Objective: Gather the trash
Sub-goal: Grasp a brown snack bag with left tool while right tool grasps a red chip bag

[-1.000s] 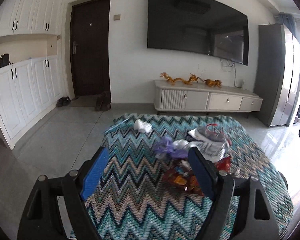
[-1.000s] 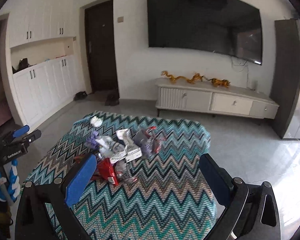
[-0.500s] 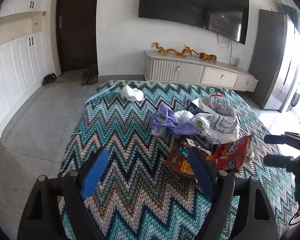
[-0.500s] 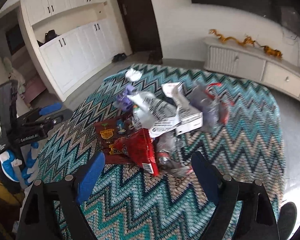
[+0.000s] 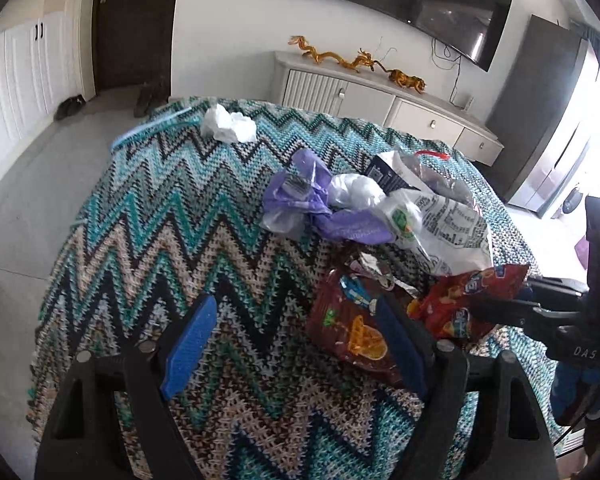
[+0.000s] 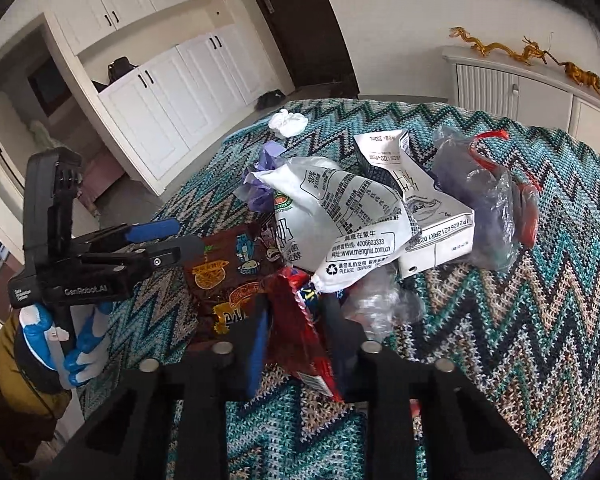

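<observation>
**A:** Zigzag blanket (image 5: 148, 240) under everything. How far along is the collecting?

**B:** Barely begun. The right gripper (image 6: 296, 320) has just been closing and now pinches the red snack bag (image 6: 296, 332). The left gripper (image 5: 296, 340) gapes empty, the brown wrapper (image 5: 348, 328) against its right finger.

**A:** And the rest?

**B:** The white pouch (image 6: 340, 220), carton (image 6: 428, 216) and purple bag (image 5: 300, 196) lie piled beyond the claws; the tissue (image 5: 228, 124) sits farther off.

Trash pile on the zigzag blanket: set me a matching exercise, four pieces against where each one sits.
1. red snack bag
2. crumpled white tissue
3. brown snack wrapper
4. milk carton

A. alone at the blanket's far edge
B. under the white pouch
C. pinched in the right tongs
D. flat beside the left tongs

Pairs: 1-C, 2-A, 3-D, 4-B
</observation>
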The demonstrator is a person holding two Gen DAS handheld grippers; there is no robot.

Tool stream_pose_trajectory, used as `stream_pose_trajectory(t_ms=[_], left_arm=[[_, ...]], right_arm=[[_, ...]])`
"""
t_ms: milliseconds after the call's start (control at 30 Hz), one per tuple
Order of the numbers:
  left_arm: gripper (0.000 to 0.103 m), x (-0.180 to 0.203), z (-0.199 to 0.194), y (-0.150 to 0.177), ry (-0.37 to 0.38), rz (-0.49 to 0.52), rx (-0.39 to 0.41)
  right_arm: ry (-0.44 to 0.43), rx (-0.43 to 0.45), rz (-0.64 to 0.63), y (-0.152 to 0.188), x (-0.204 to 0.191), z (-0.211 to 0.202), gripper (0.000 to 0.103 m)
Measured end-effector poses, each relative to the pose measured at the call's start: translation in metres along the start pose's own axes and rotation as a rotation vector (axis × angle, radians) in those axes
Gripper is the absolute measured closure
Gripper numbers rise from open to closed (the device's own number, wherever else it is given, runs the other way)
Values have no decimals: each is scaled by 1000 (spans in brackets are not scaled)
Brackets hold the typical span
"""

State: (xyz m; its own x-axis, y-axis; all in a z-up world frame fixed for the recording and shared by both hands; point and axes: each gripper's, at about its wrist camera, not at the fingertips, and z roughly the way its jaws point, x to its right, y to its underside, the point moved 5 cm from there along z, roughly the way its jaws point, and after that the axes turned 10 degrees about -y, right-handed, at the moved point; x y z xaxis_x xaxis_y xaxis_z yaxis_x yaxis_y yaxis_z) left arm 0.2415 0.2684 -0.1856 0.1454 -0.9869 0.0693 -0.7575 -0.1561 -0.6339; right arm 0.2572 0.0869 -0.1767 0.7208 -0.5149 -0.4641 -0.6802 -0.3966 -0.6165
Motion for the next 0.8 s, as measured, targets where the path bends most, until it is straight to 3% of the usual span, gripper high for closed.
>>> stream_pose_trajectory(t_ms=[167, 400, 533, 633, 800], left_arm=[[22, 15, 7, 2, 25, 23, -32], [24, 49, 19, 19, 26, 90, -94], [70, 60, 15, 26, 1, 121, -92], [94, 62, 9, 27, 30, 100, -106], [99, 64, -9, 31, 21, 79, -90]], right_arm=[[-24, 31, 16, 10, 2, -20, 89], [-27, 64, 23, 21, 0, -48, 89], [-18, 69, 16, 31, -3, -64, 91], [-12, 64, 13, 41, -6, -75, 91], [13, 79, 7, 54, -11, -97, 93]])
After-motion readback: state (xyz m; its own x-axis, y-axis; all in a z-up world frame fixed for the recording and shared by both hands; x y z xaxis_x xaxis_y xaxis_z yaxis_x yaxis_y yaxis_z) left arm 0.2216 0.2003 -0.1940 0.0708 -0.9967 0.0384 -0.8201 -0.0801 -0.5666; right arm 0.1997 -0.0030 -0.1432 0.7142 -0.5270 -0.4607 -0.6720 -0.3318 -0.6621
